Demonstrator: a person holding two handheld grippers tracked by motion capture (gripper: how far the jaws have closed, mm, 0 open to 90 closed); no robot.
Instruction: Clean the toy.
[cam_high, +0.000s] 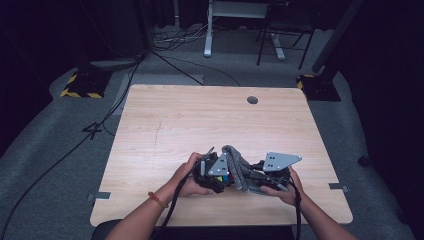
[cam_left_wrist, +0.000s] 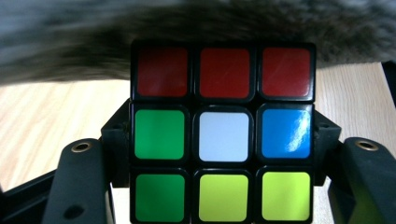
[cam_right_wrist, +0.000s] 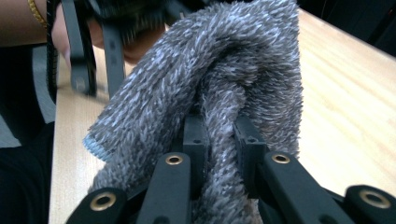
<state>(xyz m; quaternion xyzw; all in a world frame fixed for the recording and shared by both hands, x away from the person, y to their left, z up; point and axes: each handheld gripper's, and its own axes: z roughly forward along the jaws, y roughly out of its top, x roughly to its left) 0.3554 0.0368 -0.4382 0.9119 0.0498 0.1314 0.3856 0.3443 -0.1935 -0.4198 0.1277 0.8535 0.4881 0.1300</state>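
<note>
left gripper (cam_high: 220, 176) clamps the cube (cam_left_wrist: 223, 133); right gripper (cam_high: 260, 176), just to its right, pinches the cloth (cam_right_wrist: 224, 79) draped over the cube's top.

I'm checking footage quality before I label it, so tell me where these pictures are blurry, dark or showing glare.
High view: the light wooden table is lit, the room around it very dark. Left gripper view: the colourful puzzle cube with black edges is sharp, with white glare on its blue sticker; the grey fuzzy towel above it is blurred. Right gripper view: that towel is crisp, the hand behind it soft and dim.
</note>
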